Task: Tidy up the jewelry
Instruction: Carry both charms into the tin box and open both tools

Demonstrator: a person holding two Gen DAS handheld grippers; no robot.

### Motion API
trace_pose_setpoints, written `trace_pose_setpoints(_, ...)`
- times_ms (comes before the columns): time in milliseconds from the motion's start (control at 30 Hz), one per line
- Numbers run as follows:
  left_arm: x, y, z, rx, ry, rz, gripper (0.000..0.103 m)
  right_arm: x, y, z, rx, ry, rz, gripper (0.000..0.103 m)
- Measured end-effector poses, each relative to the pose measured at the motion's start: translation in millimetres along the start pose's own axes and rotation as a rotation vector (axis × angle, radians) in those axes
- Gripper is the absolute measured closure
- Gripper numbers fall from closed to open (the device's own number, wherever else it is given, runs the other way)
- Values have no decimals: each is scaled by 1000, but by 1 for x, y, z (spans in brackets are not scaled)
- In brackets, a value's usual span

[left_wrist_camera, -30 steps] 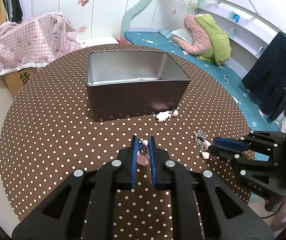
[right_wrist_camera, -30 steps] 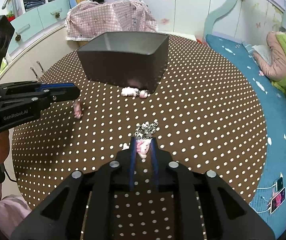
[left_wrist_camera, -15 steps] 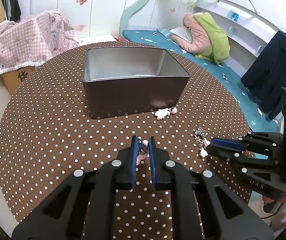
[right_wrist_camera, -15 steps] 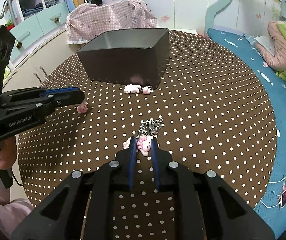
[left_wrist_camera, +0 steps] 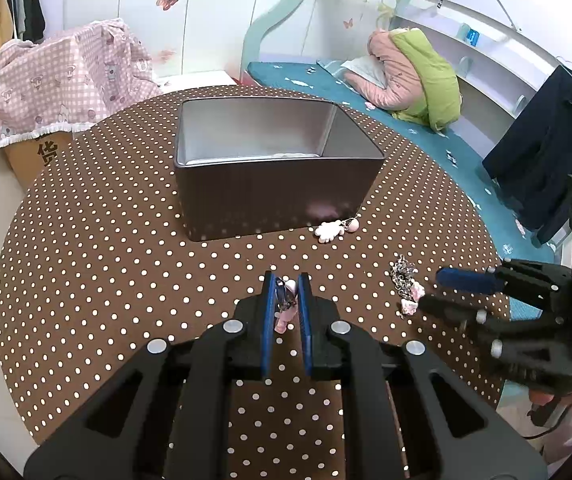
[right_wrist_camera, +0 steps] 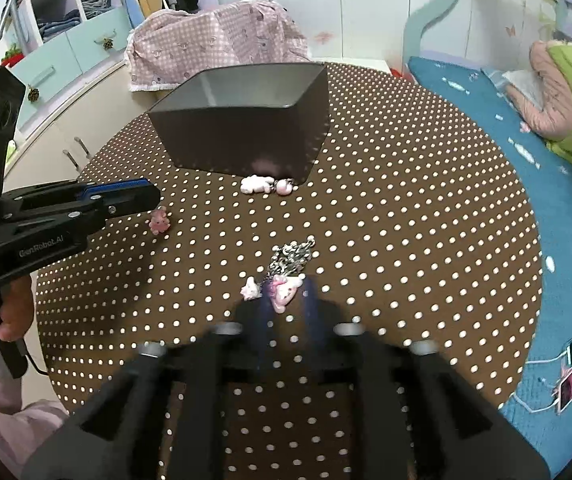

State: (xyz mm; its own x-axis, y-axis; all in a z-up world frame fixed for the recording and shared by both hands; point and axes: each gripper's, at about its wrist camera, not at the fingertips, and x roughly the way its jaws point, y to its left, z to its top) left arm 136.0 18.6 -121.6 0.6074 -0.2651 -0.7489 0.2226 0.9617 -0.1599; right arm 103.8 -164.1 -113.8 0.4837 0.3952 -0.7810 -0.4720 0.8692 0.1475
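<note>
**Jewelry on the dotted table, one charm pinched, one chain let loose**

Jewelry lies scattered on a round table (left_wrist_camera: 98, 264) covered in brown cloth with white dots. A dark rectangular tin (left_wrist_camera: 274, 196), silver inside, stands open toward the far side. Just in front of its near right corner lies a white-and-pink charm (left_wrist_camera: 335, 229), close to the tin's wall. Beyond the table are a pink checked cover (left_wrist_camera: 62, 84), a teal bed (right_wrist_camera: 557, 216) with a green-and-pink bundle, and a phone (right_wrist_camera: 571, 380) on the bed.

The left gripper (left_wrist_camera: 286, 300) has its blue pads pressed nearly together on a small pink charm (left_wrist_camera: 286, 308), which hangs between them with its lower end near the cloth. From the right wrist view that charm (right_wrist_camera: 160, 220) shows just below the fingertips.

The right gripper (right_wrist_camera: 287, 304) is blurred in its own view; its jaws have just been opening and now stand apart. A silver chain with pink charms (right_wrist_camera: 286, 276) rests on the cloth at the fingertips, the pink piece between the fingers and the chain bunched just ahead of them. Whether a pad touches it I cannot tell. From the left wrist view the chain (left_wrist_camera: 405, 284) lies just off the right fingertips.
</note>
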Motion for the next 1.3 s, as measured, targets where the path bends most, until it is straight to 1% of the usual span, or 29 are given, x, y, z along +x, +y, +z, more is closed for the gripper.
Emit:
trace_pose_setpoints(67,0,0,0,2,1,-1,91,2,5,1,-14,2,13,56)
trace_pose_setpoints(133,0,0,0,3,2,-4,91,7,11,0,-39,12,18,58)
trace_pose_setpoints(200,0,0,0,2,1,-1,91,12,17,-2,-65,28,-6,68)
trace_pose_setpoints(267,0,1,0,0,1,-2,91,12,19,-3,-81,16,-17,73)
trace_pose_setpoints(300,0,2,0,0,0,-1,91,12,17,-4,-75,14,-20,79)
trace_pose_setpoints(367,-1,3,0,1,-3,0,91,12,10,-3,-44,14,10,80)
trace_pose_setpoints(467,-1,4,0,-5,-4,2,91,12,10,-3,-55,15,-6,80)
trace_pose_setpoints(600,-3,5,0,-2,-8,5,91,8,7,-1,-48,9,-1,80)
trace_pose_setpoints(800,-9,5,4,4,-22,4,91,-10,0,7,-43,-41,-22,80)
trace_pose_setpoints(933,-23,1,18,18,-74,-3,91,-20,-1,25,-70,-93,-35,80)
trace_pose_setpoints(1100,-37,-2,49,35,-158,-16,91,-26,2,56,-104,-163,-32,80)
trace_pose_setpoints(1233,-38,0,67,38,-195,-13,91,-23,5,80,-126,-204,-10,80)
trace_pose_setpoints(1300,-37,1,75,40,-206,-5,91,-21,5,86,-132,-211,1,80)
